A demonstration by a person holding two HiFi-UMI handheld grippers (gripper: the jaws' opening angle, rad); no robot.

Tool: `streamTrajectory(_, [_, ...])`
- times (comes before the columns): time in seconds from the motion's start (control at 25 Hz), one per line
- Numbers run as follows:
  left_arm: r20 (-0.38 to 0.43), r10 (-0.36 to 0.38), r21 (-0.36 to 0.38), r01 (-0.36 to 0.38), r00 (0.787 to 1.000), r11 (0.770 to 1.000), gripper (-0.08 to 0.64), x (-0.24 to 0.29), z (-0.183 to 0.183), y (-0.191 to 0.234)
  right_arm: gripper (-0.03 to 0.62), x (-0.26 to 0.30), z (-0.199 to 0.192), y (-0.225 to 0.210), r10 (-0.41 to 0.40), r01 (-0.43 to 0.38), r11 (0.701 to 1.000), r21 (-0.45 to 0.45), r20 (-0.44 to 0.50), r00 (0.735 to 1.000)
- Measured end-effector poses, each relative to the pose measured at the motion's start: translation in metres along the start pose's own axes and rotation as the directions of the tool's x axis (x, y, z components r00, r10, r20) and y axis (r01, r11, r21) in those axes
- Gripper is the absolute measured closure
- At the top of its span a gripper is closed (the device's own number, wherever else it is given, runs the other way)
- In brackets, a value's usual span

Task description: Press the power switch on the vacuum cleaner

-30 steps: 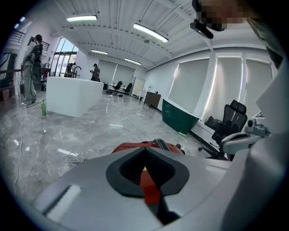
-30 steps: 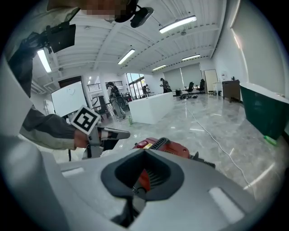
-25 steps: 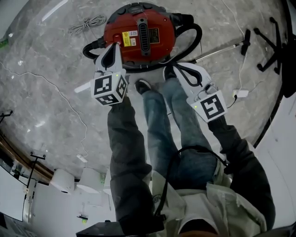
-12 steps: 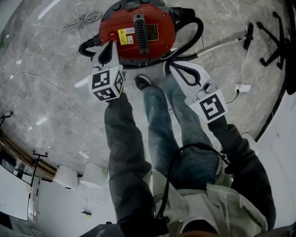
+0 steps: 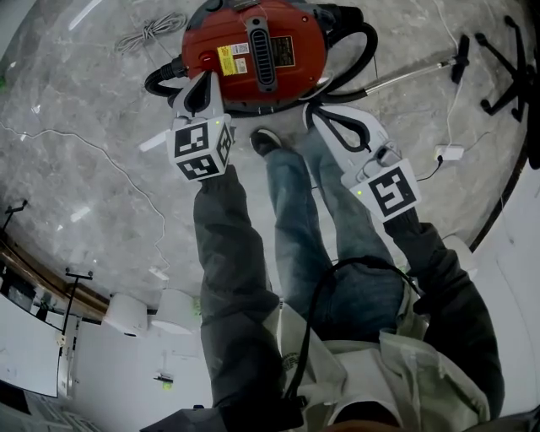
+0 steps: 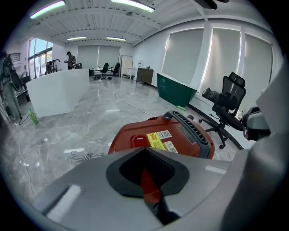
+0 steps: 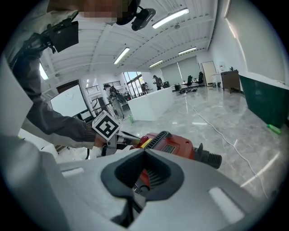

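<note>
Round red plastic vacuum cleaner [image 5: 287, 51] on the floor. Our left gripper [image 5: 205, 80], jaws pressed together and empty, hangs over the vacuum's near edge. The right gripper [image 5: 318, 116], likewise closed, waits beside the vacuum. We should push the closed tip squarely onto what looks like the red power switch [image 6: 137, 140], beside the vacuum's yellow label [image 6: 154, 136].

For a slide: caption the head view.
Left gripper and right gripper, both shut, hover near a round red vacuum cleaner on grey floor.

I record an open-plan office. Evidence: a wide polished grey stone floor [image 6: 90, 122], a black swivel office chair [image 6: 228, 108], drawn roller blinds [image 6: 185, 58] on tall windows, and ceiling strip lights [image 6: 45, 9]. One white panel [image 7: 70, 106] is probably a whiteboard.
</note>
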State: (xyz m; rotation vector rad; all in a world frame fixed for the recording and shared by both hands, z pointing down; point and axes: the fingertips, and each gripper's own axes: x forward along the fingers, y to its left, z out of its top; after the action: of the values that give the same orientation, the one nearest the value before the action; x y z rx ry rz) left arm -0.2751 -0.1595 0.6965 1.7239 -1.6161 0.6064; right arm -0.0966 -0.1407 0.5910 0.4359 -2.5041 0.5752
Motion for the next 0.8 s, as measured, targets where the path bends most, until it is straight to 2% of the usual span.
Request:
streamTrajectory(0.36, [0.044,-0.009,-0.006,0.009,0.999,1.0,0.557,-0.002,0.001,0.001,0.592,0.014,-0.005,-0.007,0.021,-0.02,1.0,0.015,-0.048,0.999])
streamTrajectory(0.52, [0.041,-0.005,0.004,0.005,0.999,1.0,0.557,-0.001,0.0,0.0,0.592,0.019,-0.014,-0.017,0.018,-0.016,1.0,0.018,-0.092,0.996])
streamTrajectory(0.68, [0.041,-0.001,0.003,0.001,0.999,1.0,0.557,-0.001,0.0,0.001,0.592,0.021,-0.014,-0.015,0.028,-0.028,1.0,0.002,-0.094,0.995])
streamTrajectory(0.8, [0.025,-0.004,0.036,0.003,1.0,0.999,0.557,-0.001,0.0,0.0,0.592,0.02,-0.017,-0.009,0.04,-0.04,0.999,-0.003,-0.103,0.994])
